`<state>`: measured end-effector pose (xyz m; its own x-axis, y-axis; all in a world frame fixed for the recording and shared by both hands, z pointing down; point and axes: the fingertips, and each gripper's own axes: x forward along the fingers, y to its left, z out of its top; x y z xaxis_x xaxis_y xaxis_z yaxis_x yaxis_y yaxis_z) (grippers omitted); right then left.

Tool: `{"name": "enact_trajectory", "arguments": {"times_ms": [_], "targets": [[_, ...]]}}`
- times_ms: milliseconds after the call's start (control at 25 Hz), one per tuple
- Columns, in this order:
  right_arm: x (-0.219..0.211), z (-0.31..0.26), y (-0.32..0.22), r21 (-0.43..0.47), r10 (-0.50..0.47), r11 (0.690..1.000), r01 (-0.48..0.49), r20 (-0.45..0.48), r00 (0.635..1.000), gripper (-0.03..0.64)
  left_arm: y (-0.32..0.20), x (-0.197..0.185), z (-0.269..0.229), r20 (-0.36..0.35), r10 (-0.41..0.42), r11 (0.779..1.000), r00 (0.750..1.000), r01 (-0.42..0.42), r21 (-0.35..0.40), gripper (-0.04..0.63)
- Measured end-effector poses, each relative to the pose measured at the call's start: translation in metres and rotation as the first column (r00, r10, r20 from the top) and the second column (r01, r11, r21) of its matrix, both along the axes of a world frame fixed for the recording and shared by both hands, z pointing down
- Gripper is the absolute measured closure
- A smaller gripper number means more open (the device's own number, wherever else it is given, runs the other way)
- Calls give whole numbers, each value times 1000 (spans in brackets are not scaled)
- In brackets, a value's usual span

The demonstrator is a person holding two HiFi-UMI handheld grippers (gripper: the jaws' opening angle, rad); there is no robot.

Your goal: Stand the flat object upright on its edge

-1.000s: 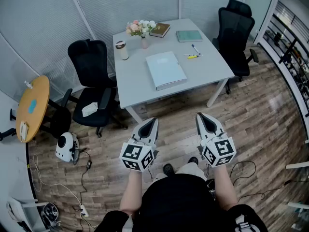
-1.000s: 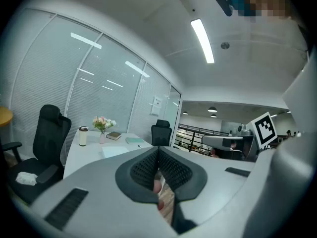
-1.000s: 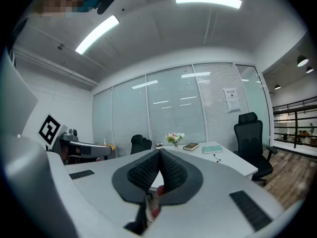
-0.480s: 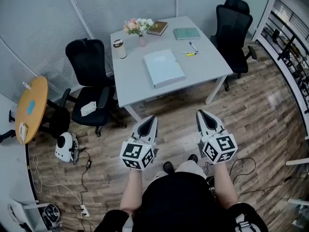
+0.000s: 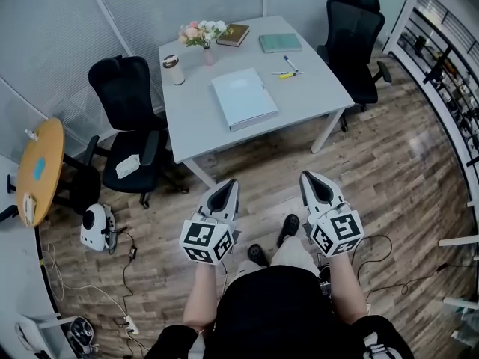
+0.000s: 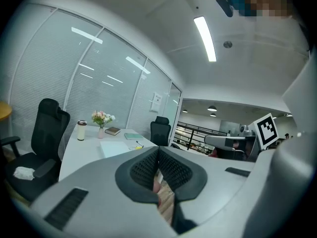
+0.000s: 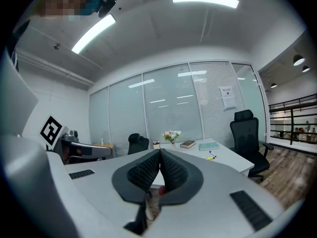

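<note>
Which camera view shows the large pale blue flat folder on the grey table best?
The head view. It looks down on the large pale blue flat folder, so its whole top face shows, flat on the grey table. The left gripper view shows only a thin far sliver. In the right gripper view I cannot find it.

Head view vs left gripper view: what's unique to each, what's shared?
Head view only: the white device and the power strip on the floor. Left gripper view only: the ceiling light strip and the notice on the glass wall. Both: the grey table with the light-blue folder lying flat, the flowers and the cup.
</note>
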<state>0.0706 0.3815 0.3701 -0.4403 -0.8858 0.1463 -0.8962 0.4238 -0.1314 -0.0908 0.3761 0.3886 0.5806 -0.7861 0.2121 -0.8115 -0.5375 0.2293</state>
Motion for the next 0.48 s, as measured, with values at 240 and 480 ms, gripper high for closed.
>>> {"name": "enact_trajectory", "arguments": {"times_ms": [240,480], "targets": [[12,9,-25,-10,-17,1000,17,-13,1000,600,-20,14,3,39,-13,1000,999,13,0,574],[8,7,-74,-9,-89,996,89,-5,996,600,-62,15,-4,47,-76,997,996,76,14,574]]}}
